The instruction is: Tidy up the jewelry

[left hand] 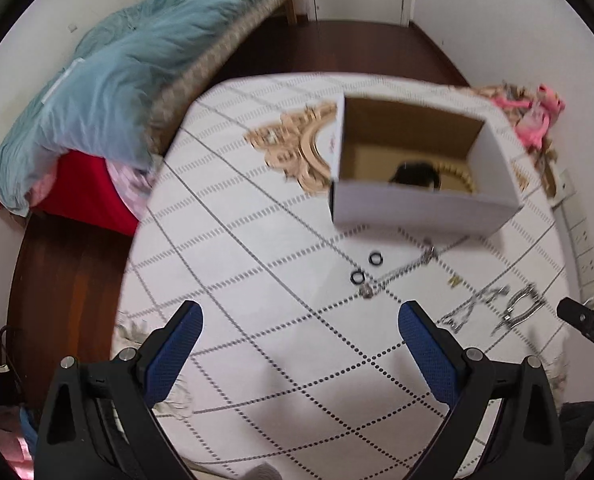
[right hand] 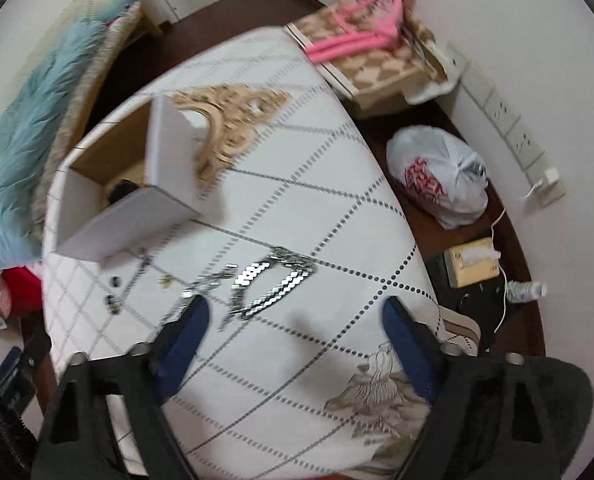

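Jewelry's all laid out on the table (left hand: 257, 360), which has a white cloth with a dotted diamond grid. Left gripper (left hand: 300, 322) hangs over the near part of the table with its blue pads spread wide, nothing between them. Just ahead of it sit two small black rings (left hand: 357, 277) (left hand: 375, 258), close together, and a thin silver chain (left hand: 401, 272) runs diagonally right beside them. Further right there's a little gold piece (left hand: 454, 280), then the chunky silver bracelets (left hand: 517, 306) near the table's right edge. Right gripper (right hand: 296, 310) is open wide too and holding nothing; the shiny bracelet (right hand: 273, 284) lies just ahead of its fingertips, a bit toward its left finger, not touching as far as I can tell (that view's blurry). The rings (right hand: 112, 291) are off to its left. Beyond all the jewelry is an open white box (left hand: 417, 208) with a brown inside; something dark and something gold sit in it, can't make out what. Behind the box lies an ornate gold frame (left hand: 293, 144).
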{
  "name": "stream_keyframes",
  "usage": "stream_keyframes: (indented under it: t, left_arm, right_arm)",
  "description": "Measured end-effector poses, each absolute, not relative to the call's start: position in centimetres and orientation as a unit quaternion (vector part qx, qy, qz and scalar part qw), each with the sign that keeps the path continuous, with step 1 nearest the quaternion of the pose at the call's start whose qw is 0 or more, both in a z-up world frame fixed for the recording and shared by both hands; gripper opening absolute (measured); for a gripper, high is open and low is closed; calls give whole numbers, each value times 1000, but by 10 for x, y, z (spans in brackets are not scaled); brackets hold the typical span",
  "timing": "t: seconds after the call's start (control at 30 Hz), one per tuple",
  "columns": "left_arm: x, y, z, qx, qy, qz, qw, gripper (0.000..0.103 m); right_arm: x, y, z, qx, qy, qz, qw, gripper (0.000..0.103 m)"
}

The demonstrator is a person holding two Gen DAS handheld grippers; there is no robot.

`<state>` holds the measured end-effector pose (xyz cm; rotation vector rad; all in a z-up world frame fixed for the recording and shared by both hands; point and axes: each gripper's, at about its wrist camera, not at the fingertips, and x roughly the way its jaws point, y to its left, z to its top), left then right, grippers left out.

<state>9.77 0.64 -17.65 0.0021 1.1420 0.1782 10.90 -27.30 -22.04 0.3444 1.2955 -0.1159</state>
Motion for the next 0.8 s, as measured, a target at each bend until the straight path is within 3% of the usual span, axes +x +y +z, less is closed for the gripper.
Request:
stream_keyframes:
  t: [0.03, 0.23, 0.37, 0.47, 0.5, 0.8]
  left_arm:
    - [99, 4, -183, 2, 544, 83, 835, 100]
    - [102, -11, -208, 20, 559, 69, 826, 100]
    - [101, -20, -216, 28, 561, 53, 826, 100]
    - [101, -28, -220, 37, 561, 42, 826, 100]
    - [100, -30, -221, 39, 561, 38, 826, 100]
    - [105, -54, -229, 24, 568, -41, 821, 99]
  right_arm:
    - [113, -274, -230, 158, 604, -58, 779, 71]
    - [124, -270, -262, 143, 602, -82, 781, 57]
    - [124, -259, -264, 113, 596, -92, 790, 52]
    - [123, -251, -262, 99, 584, -72, 802, 17]
    - [124, -251, -262, 105, 585, -63, 801, 10]
    - [100, -260, -254, 158, 589, -23, 792, 7]
